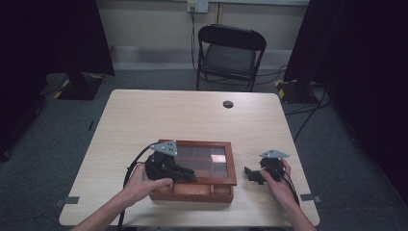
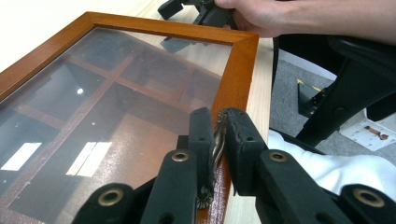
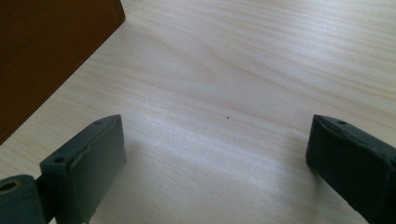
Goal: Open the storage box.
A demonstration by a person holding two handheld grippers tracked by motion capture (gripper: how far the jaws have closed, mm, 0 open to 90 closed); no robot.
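A wooden box (image 1: 192, 191) with a glass lid (image 1: 207, 160) sits on a pale table (image 1: 144, 115), near the person's edge, roughly centre. Everything below is placed relative to that box.

The left gripper (image 1: 191, 175) lies over the box's near-left part. In the left gripper view its jaws are almost fully closed, pinching a small brass latch (image 2: 216, 140) on the lid's front frame edge. The right gripper (image 1: 251, 174) rests just right of the box, apart from it; its jaws stand wide open w/ nothing between them.

Handling, as a judgement: the box looks stiff and fairly heavy for its size. The glass pane is fragile and prob. slippery, so grip the latch or wood frame, not the glass. The latch is small and thin; a pinch could slip off.

The high view gives the whole layout, incl. a black chair (image 1: 231, 53) beyond the table. The left gripper view shows the latch grip and dividers under the glass. The right gripper view shows the box's side wall (image 3: 51, 56) at top left and bare tabletop.
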